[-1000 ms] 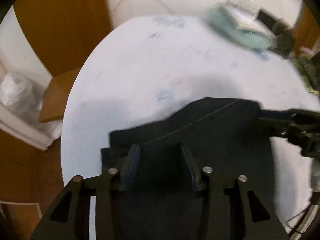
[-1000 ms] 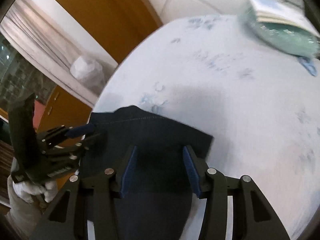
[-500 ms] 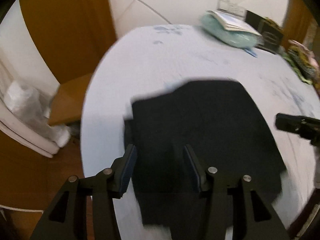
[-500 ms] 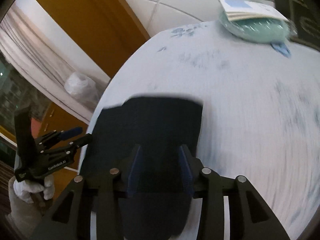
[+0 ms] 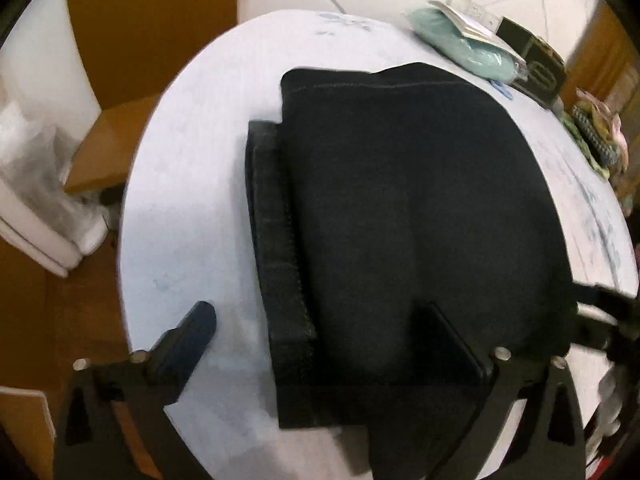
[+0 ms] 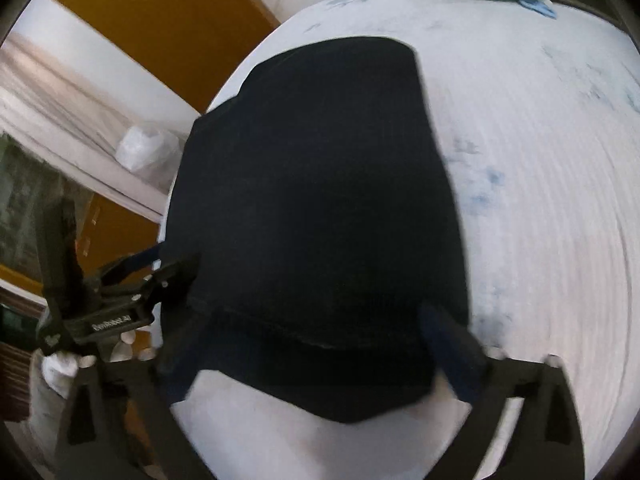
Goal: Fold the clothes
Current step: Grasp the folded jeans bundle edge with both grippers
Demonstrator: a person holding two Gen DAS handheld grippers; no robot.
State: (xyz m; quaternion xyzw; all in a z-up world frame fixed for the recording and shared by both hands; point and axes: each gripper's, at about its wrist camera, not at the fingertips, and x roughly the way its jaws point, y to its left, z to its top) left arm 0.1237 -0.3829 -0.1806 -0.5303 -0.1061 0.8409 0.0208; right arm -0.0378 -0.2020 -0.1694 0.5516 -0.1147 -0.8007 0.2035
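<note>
Dark navy folded garment (image 5: 400, 208), one piece only, lies flat on the round pale-blue surface (image 5: 192, 184), near its edge, directly ahead of both tongs. Nearest in the left wrist view, the left tongs (image 5: 316, 344) have their jaws opening wide: the left finger (image 5: 188, 340) hangs over bare surface beside the cloth, the right finger over the cloth, and neither presses on it, so nothing is held. Only this view shows a thicker band (image 5: 276, 240) of the garment sticking out along its left side under the upper layer, and a stitched hem along the far edge. At its right border the right tongs appear as a dark blurred shape. In the right wrist view the right tongs (image 6: 316, 344) are likewise opening, their fingers straddling the near end of the garment (image 6: 320, 208) without gripping it; this view alone shows the left tongs (image 6: 132, 280) from the side, held by a white-gloved hand (image 6: 60, 368). Farther off, at the far rim of the surface, sits one pale-green soft bundle in clear plastic (image 5: 464, 44) with a paper card on top, a black box (image 5: 536, 72) beside it, and a heap of patterned fabric (image 5: 596, 132) at the right edge, the last two seen only by the left camera. Off the surface lies one white plastic bag (image 6: 144, 148).
</note>
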